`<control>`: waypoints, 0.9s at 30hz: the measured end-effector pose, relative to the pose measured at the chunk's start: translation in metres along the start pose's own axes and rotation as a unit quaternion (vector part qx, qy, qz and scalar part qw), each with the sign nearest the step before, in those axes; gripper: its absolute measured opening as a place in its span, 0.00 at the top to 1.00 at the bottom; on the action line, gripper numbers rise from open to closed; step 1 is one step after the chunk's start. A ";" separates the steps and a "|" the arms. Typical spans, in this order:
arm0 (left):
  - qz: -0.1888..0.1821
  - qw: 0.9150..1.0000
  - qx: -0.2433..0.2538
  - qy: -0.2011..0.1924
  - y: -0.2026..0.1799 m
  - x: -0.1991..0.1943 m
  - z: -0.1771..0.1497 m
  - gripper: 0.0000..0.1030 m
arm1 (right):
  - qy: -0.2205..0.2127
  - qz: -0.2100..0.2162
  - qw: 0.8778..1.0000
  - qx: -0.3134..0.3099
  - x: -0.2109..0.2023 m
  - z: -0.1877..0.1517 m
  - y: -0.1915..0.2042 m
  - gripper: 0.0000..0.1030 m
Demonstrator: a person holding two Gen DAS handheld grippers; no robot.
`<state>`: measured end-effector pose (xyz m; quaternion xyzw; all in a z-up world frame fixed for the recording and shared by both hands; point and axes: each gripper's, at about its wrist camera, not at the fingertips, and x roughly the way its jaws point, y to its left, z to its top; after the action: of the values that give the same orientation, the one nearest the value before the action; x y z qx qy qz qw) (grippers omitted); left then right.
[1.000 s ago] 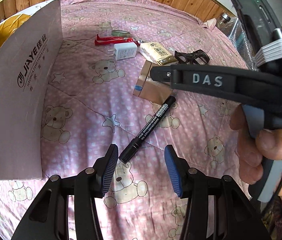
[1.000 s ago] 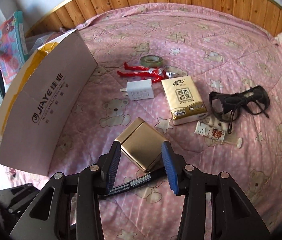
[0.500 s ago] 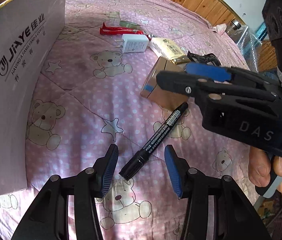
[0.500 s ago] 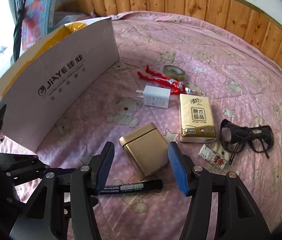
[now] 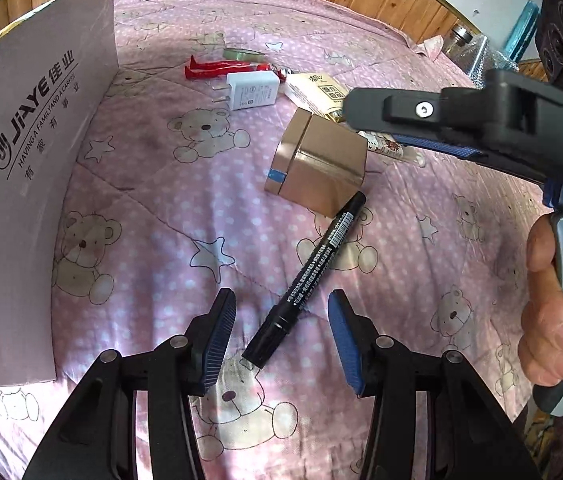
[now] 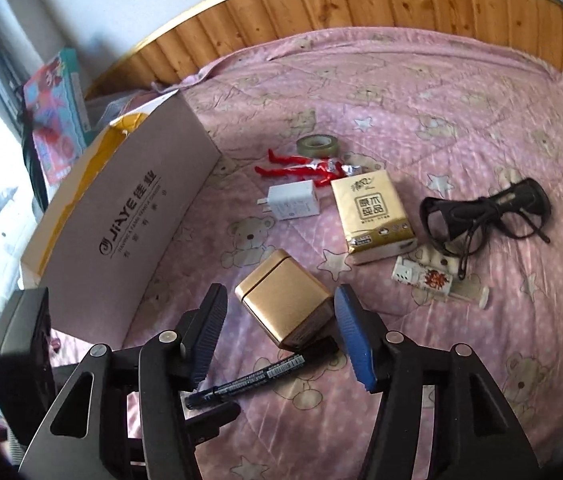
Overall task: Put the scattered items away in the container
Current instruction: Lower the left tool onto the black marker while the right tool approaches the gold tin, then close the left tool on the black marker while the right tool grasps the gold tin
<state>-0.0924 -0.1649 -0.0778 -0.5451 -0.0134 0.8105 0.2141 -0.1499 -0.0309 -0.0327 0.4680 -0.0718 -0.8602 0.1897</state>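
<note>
Black marker pen (image 5: 313, 276) lying slantwise on the pink bear-print quilt (image 5: 153, 216), its cap end between the spread, empty pads of the left gripper (image 5: 279, 338), is best clamped mid-barrel, while the open, empty right gripper (image 6: 279, 328) should straddle the gold rectangular tin (image 6: 285, 310) squarely before the grey cardboard box (image 6: 129, 220) is approached.

From the left wrist, the right gripper (image 5: 433, 128) covers the glasses and most of the tissue pack (image 5: 313, 90) behind the gold box (image 5: 321, 164). The carton (image 5: 29, 184) runs off the left edge, its inside unseen. The tape roll (image 5: 243, 54) shows only as a thin edge. From the right wrist, the left gripper (image 6: 209, 412) hides the marker's (image 6: 257, 376) cap end, and the gold box (image 6: 285, 308) covers its other tip. Print on the small sachet (image 6: 429, 280) beside the box is too small to read. The carton's (image 6: 121, 224) interior is mostly hidden by its wall.
</note>
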 end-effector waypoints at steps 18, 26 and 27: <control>0.002 0.999 0.043 -0.024 -0.020 0.011 -0.004 0.57 | -0.006 0.001 0.999 0.053 0.010 -0.003 -0.011 0.46; 0.044 0.998 -0.013 -0.031 0.004 0.000 -0.015 0.83 | 0.047 0.118 0.972 0.198 0.023 -0.018 -0.043 0.74; 0.044 0.998 -0.031 -0.029 0.010 -0.003 -0.018 0.85 | 0.048 0.134 0.969 0.203 0.020 -0.021 -0.041 0.74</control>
<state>-0.0790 -0.1792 -0.0846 -0.5281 -0.0211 0.8336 0.1608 -0.1532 -0.0001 -0.0725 0.5239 -0.2972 -0.7708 0.2074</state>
